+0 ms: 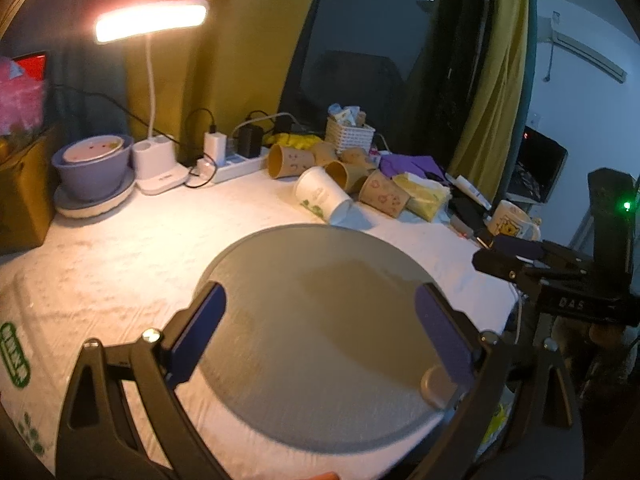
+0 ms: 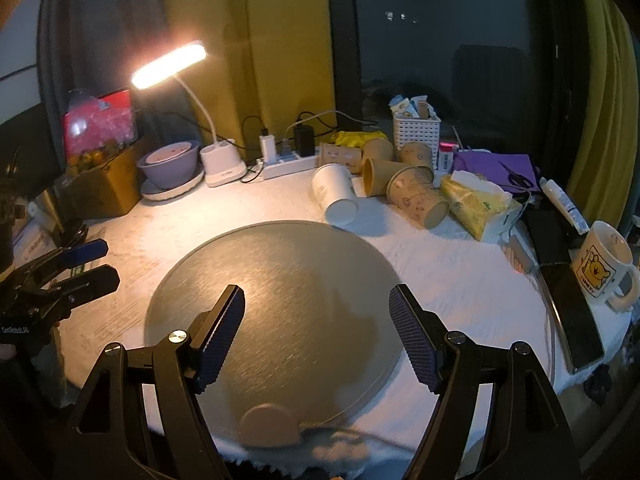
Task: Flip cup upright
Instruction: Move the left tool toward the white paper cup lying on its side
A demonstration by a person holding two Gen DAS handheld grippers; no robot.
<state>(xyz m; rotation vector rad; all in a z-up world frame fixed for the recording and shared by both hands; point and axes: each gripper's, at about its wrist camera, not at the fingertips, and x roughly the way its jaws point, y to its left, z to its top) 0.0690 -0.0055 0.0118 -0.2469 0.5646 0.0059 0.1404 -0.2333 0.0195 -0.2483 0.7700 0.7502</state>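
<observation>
A white paper cup (image 1: pixel 323 195) lies on its side just beyond the round grey board (image 1: pixel 320 320); it also shows in the right wrist view (image 2: pixel 335 194). Several brown paper cups (image 1: pixel 383 193) lie tipped beside and behind it, also seen in the right wrist view (image 2: pixel 418 196). My left gripper (image 1: pixel 320 320) is open and empty above the board. My right gripper (image 2: pixel 318 332) is open and empty above the board (image 2: pixel 272 304). Each gripper appears at the edge of the other's view, the right one (image 1: pixel 516 260) and the left one (image 2: pixel 80 264).
A lit desk lamp (image 2: pixel 170 65), a purple bowl on a plate (image 2: pixel 170 164), a power strip (image 2: pixel 288 162), a white basket (image 2: pixel 416 126), a tissue pack (image 2: pixel 480 204), a bear mug (image 2: pixel 604 268) and a phone (image 2: pixel 572 312) ring the white-covered table.
</observation>
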